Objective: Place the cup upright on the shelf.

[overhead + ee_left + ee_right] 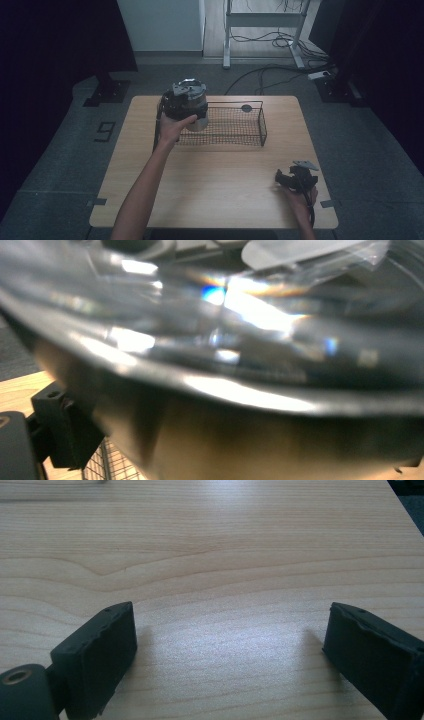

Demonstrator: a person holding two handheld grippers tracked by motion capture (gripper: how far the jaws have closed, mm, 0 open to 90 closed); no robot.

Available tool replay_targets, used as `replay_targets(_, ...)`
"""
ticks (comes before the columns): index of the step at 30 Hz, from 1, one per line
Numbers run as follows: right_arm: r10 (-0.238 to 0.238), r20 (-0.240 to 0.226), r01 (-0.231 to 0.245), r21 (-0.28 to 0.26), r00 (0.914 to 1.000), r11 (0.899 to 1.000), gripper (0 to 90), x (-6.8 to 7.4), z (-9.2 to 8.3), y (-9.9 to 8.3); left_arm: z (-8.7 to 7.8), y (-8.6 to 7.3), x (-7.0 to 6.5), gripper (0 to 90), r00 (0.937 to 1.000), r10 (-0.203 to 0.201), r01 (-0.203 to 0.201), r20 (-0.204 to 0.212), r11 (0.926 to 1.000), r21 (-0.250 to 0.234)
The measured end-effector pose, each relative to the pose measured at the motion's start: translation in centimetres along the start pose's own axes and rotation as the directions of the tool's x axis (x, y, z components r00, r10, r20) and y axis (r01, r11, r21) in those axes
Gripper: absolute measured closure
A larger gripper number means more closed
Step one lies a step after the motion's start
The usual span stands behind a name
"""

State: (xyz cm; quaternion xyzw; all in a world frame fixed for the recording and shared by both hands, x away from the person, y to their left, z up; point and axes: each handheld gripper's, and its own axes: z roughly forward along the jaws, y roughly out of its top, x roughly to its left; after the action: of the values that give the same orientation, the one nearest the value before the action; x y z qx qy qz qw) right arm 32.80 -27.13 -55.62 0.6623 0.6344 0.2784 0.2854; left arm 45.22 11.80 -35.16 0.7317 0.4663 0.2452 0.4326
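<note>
The wire basket (pixel 235 125) stands on the far half of the table (pixel 215 170), its long side running left to right. A small dark disc (pixel 246 108) sits by its far rail, toward the right end; from above I cannot tell whether the disc lies inside the basket or just behind it. The rest of the mesh floor that I can see is bare.

My left gripper (pixel 181 100) is up at the basket's left end, holding a shiny metal cup (pixel 196 106). From above the cup stands roughly upright over that left end, overlapping the rail; I cannot tell whether its base rests on the mesh or hangs above it. In the left gripper view the cup (pixel 235 370) presses right up against the camera, blurred and full of bright reflections, with one black jaw showing at the lower left beside it and a bit of basket mesh (pixel 107 465) below. The jaws are closed on the cup's wall, though the far jaw is hidden behind the metal.

My right gripper (pixel 290 179) rests low at the near right corner of the table, well apart from the basket. In the right gripper view (pixel 227 645) its jaws stand wide, with bare wood grain between them and nothing touching the pads.
</note>
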Motion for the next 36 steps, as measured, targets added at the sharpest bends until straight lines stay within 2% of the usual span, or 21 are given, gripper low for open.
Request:
replay_targets(2,0.000,0.000,0.000,0.000,1.0000,1.000,6.4,0.0,0.0,0.0,0.3,0.1,0.4,4.0,0.9999,-0.013,0.013,0.005,0.9999,0.004)
replay_targets(5,0.000,0.000,0.000,0.000,1.0000,1.000,6.4,0.0,0.0,0.0,0.7,0.2,0.7,4.0,0.9999,-0.012,0.012,0.002,0.9998,0.017)
replay_targets(7,0.001,0.000,-0.001,0.000,1.0000,1.000,6.4,0.0,0.0,0.0,1.1,0.2,0.9,4.0,0.9998,-0.018,0.018,-0.011,0.9997,0.017)
replay_targets(14,0.001,0.000,-0.001,0.001,1.0000,1.000,6.4,0.0,0.0,0.0,2.5,0.2,1.7,4.0,0.9976,-0.062,0.063,-0.032,0.9977,0.025)
replay_targets(17,0.002,0.000,-0.002,0.002,1.0000,1.000,6.4,0.0,0.0,0.0,3.1,0.3,1.7,4.0,0.9972,-0.058,0.058,-0.048,0.9982,0.013)
replay_targets(19,0.002,0.000,-0.002,0.002,1.0000,1.000,6.4,0.0,0.0,0.0,3.4,0.3,1.7,4.0,0.9977,-0.049,0.049,-0.047,0.9987,0.015)
replay_targets(20,0.002,0.000,-0.002,0.002,1.0000,1.000,6.4,0.0,0.0,0.0,3.8,0.2,1.8,4.0,0.9974,-0.057,0.058,-0.042,0.9983,0.010)
replay_targets(27,0.002,0.000,-0.002,0.002,1.0000,1.000,6.4,0.0,0.0,0.0,5.1,-0.3,2.3,4.0,0.9962,-0.059,0.062,-0.063,0.9973,0.039)
replay_targets(36,0.002,0.000,-0.002,0.002,1.0000,1.000,6.4,0.0,0.0,0.0,6.3,-0.9,2.5,4.0,0.9934,-0.073,0.077,-0.088,0.9959,0.046)
